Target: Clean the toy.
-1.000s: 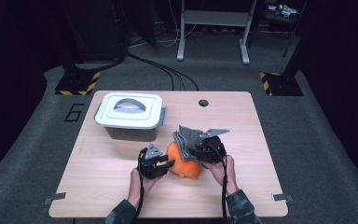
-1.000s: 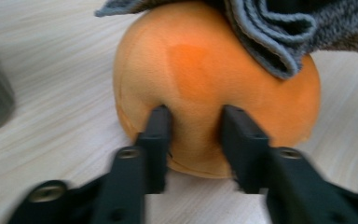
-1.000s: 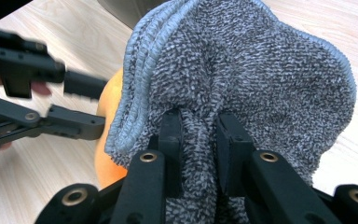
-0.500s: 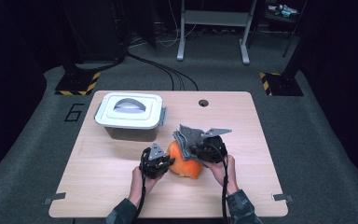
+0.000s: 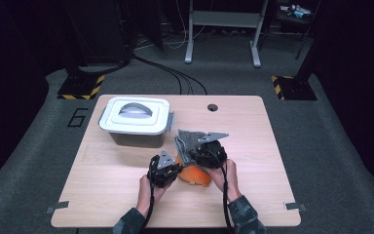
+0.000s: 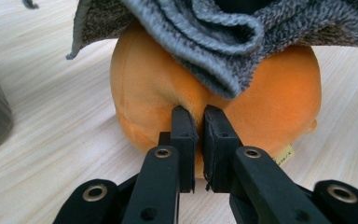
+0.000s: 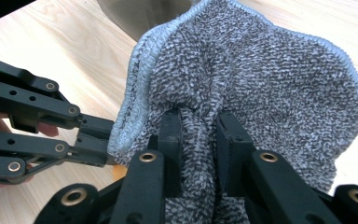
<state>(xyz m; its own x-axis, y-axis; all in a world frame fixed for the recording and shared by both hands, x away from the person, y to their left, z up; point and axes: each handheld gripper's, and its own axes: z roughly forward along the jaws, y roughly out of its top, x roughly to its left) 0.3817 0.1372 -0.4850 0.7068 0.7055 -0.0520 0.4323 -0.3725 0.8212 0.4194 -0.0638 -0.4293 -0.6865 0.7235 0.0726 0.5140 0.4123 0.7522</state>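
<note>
Cloth (image 5: 191, 140) lies draped on the plush toy (image 5: 197, 174); lidded box (image 5: 135, 121) behind-left on the table (image 5: 268, 146)

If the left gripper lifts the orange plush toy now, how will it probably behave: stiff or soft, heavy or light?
The orange plush toy probably squashes easily: the left gripper pinches a fold of its fabric. It looks light for its size. The grey cloth draped on top would likely slip off floppily.

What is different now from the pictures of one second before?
The left tool has just been closing its jaws and now pinches the orange plush toy. The right tool stays shut on the grey cloth. The lidded box has not moved.
</note>
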